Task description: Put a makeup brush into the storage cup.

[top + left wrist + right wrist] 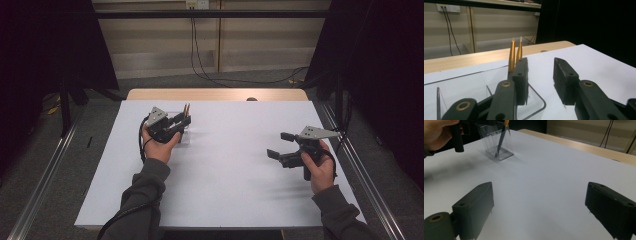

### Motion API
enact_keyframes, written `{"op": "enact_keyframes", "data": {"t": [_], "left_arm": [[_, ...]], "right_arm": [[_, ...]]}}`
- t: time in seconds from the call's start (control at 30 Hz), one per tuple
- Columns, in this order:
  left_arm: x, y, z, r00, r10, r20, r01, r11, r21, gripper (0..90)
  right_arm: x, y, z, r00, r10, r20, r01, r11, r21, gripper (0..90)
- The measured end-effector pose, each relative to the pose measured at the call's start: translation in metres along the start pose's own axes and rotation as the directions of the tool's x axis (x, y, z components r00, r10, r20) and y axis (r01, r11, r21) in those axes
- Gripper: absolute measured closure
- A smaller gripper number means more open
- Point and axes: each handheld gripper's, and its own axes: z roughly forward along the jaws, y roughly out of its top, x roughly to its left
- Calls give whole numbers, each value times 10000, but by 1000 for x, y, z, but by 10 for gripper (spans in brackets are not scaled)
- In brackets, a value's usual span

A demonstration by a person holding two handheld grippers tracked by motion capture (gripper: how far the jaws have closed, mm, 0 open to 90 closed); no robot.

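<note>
Two slim gold-barrelled pens with pale tips point(512, 53) stand together in one clear acrylic holder point(499, 141) with divided compartments, on one white table top point(235, 165). Two black two-jaw grippers are in hand, one on the left point(181, 121) and one on the right point(280, 145), each topped with one grey three-cornered plate, so two plates. One white wall socket plate point(449, 8) has two black cables hanging from it.

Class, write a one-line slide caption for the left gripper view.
Open left claw above a clear plastic holder with two gold-coloured pointed pens on a white table.
</note>
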Motion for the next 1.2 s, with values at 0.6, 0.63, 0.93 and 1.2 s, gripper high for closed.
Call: {"op": "enact_keyframes", "data": {"t": [0.6, 0.63, 0.93, 1.2], "left_arm": [[-7, 4, -4, 9980, 331, 542, -332, 9994, 10, 407], [-7, 4, -4, 9977, 275, 621, -270, 9996, -87, 396], [-8, 2, -8, 9965, 481, 682, -492, 9987, 151, 329], [-9, 0, -11, 9956, 416, 835, -425, 9991, 95, 286]], "right_arm": [[0, 0, 1, 10000, -12, -39, 12, 10000, -16, 78], [1, 0, 1, 10000, -24, -47, 24, 10000, -12, 79], [1, 0, 2, 10000, -37, -39, 37, 10000, -1, 79], [2, 1, 2, 10000, -53, -82, 53, 10000, 4, 78]]}}
